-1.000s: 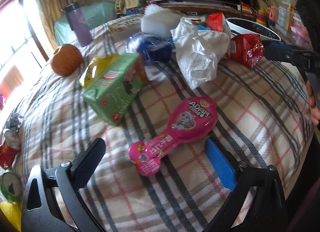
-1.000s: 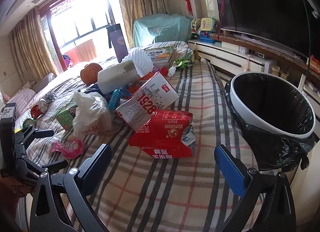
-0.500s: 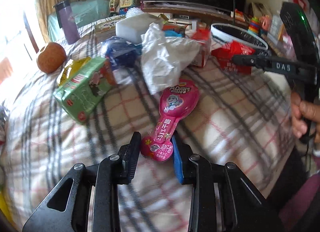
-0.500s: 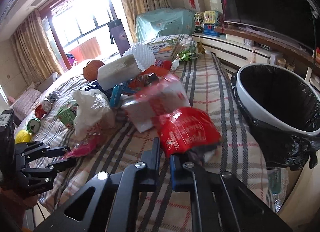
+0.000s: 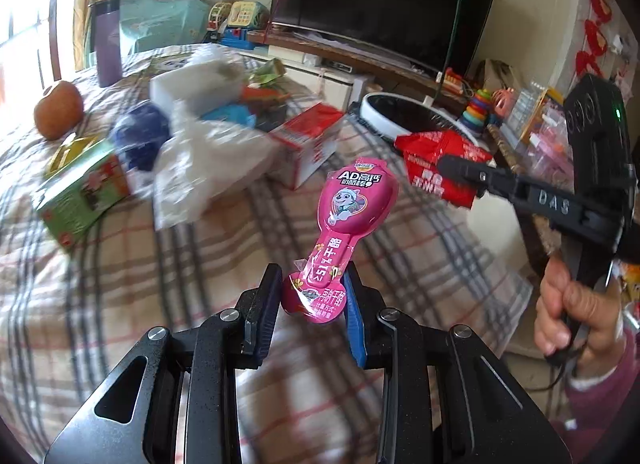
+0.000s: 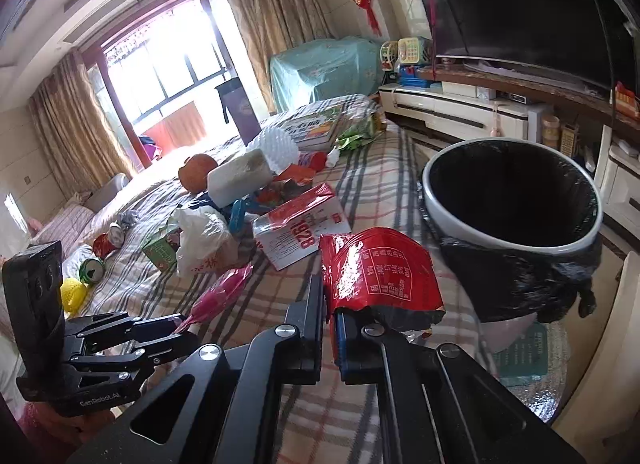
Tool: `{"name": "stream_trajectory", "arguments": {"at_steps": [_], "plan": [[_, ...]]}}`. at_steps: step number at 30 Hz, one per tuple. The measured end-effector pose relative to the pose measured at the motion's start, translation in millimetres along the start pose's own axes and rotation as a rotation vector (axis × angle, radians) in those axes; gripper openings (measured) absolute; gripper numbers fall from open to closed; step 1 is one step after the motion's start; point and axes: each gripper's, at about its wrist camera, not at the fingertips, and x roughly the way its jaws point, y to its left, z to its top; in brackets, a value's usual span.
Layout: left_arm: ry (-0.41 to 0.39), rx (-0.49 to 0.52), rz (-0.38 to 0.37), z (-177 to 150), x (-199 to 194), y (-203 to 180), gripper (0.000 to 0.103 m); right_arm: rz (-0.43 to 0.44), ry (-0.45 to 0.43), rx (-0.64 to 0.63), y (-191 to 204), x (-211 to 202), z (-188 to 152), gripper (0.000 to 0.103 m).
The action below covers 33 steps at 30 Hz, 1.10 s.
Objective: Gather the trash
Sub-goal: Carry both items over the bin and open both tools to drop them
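Observation:
My left gripper [image 5: 312, 296] is shut on the narrow end of a pink spoon-shaped candy wrapper [image 5: 352, 199], which it holds up above the checked bedcover [image 5: 208, 264]. In the right wrist view the same left gripper [image 6: 182, 322] shows at the lower left with the pink wrapper [image 6: 224, 288] sticking out of it. My right gripper [image 6: 329, 304] is shut on the edge of a crumpled red foil snack bag [image 6: 380, 268], lifted just left of the black-lined white trash bin [image 6: 516, 248]. The red bag [image 5: 436, 167] and the right gripper [image 5: 444, 163] also appear at the right of the left wrist view.
Litter lies on the bedcover: a red and white "1928" carton [image 6: 304, 223], a white plastic bag [image 6: 204, 236], a green carton [image 5: 80, 187], a blue wad [image 5: 140, 135], a foam block [image 6: 240, 179], an orange fruit [image 5: 58, 109]. A person's hand [image 5: 576, 304] grips the right tool. A TV [image 5: 380, 3] stands behind.
Both grippers went from wide open to shut, the left on the pink wrapper, the right on the red bag. Each has lifted its piece off the bedcover, toward the bin.

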Motion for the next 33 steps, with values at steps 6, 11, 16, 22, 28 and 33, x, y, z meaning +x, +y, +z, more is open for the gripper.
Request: {"name": "stream_trajectory", "arguments": {"at_steps": [6,11,16,22,28,33], "plan": [[-0.015,0.032,-0.021,17,12,-25,0.029,-0.025,-0.019,0.039,-22,-12,4,0.005],[-0.006,0.057,-0.028,31,27,-44,0.029,-0.046,-0.037,0.065,-42,-21,11,0.005],[0.002,0.078,-0.033,46,39,-59,0.029,-0.065,-0.046,0.093,-60,-25,18,0.005],[0.023,0.097,-0.026,66,58,-71,0.029,-0.082,-0.05,0.116,-81,-24,28,0.005],[0.036,0.112,-0.023,87,74,-81,0.029,-0.088,-0.036,0.134,-98,-16,39,0.005],[0.042,0.129,-0.021,107,89,-91,0.029,-0.095,-0.022,0.13,-111,-7,52,0.005]]}}
